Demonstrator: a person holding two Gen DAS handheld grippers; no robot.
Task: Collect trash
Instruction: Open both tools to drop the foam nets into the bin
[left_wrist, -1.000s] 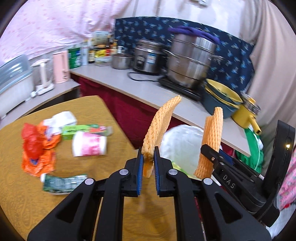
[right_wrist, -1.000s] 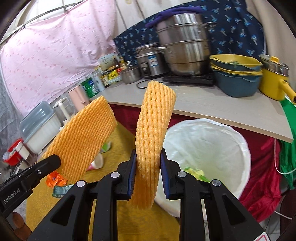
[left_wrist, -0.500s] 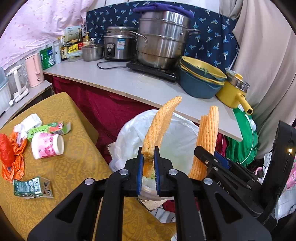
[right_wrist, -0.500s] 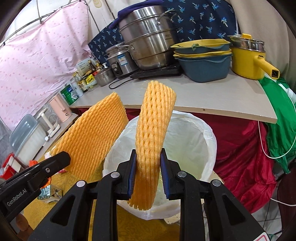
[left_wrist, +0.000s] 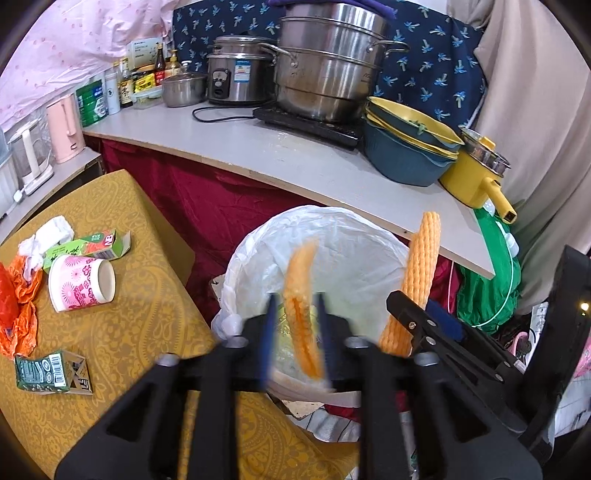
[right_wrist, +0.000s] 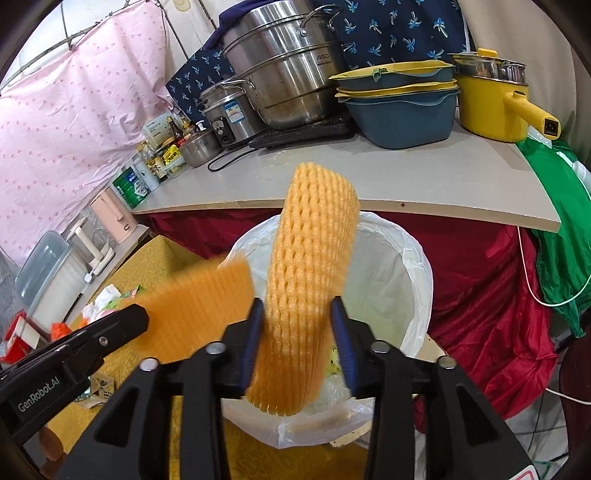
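The grey counter (left_wrist: 280, 158) runs across the back, crowded with a big steel steamer pot (left_wrist: 328, 70), a rice cooker (left_wrist: 236, 79), stacked blue and yellow basins (left_wrist: 406, 147) and a yellow pot (left_wrist: 476, 177). To my left is the table under its yellow patterned cloth (left_wrist: 122, 332), where more rubbish lies: a pink flowered paper cup (left_wrist: 79, 282) on its side, a green carton (left_wrist: 92, 245) just behind it, a flattened green box (left_wrist: 51, 373) nearer me, an orange plastic bag (left_wrist: 18, 317) and crumpled white tissue (left_wrist: 48, 236).

Between table and counter stands the bin with its white liner (right_wrist: 406, 280), some scraps already inside.

My left gripper (left_wrist: 295, 332) has just been opening; its jaws stand apart and the orange foam net (left_wrist: 301, 314) between them is blurred and loose, over the bin's mouth (it looks free of the pads). My right gripper (right_wrist: 299, 339) has also just been opening, and its wider foam sleeve (right_wrist: 310, 280) stands upright between the spread jaws above the bin; whether the pads touch it I cannot tell.
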